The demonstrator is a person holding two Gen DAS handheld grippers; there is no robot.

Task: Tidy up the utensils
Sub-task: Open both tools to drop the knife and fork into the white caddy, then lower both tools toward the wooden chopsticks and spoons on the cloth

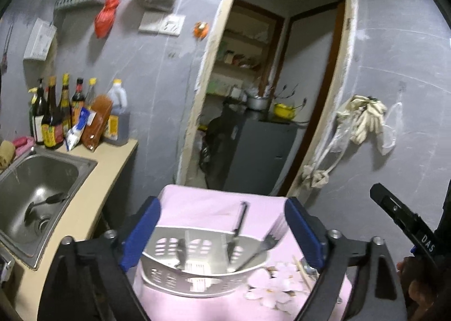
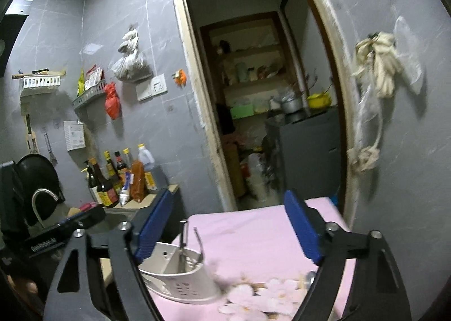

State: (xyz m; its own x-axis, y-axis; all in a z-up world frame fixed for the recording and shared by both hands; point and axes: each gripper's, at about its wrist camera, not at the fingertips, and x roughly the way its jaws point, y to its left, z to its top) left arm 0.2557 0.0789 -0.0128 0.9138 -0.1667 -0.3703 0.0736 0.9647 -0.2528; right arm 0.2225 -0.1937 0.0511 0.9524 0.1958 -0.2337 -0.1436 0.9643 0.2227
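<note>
A white slotted utensil holder [image 1: 197, 267] stands on a pink flowered tablecloth [image 1: 214, 205]. In it are a fork [image 1: 270, 239], a black-handled knife [image 1: 238, 225] and another utensil. My left gripper [image 1: 222, 233] is open and empty, above and just in front of the holder. Chopsticks [image 1: 300, 270] and a spoon lie on the cloth to the holder's right. In the right wrist view the holder [image 2: 180, 278] sits at lower left. My right gripper [image 2: 228, 233] is open and empty above the cloth [image 2: 253, 233], right of the holder. A spoon tip [image 2: 310, 276] shows by its right finger.
A steel sink [image 1: 36, 188] with a utensil in it is set in a beige counter [image 1: 110, 157] to the left, with several sauce bottles [image 1: 56, 115] behind. An open doorway [image 1: 253, 95] lies beyond the table. Cloths [image 1: 363, 118] hang on the right wall.
</note>
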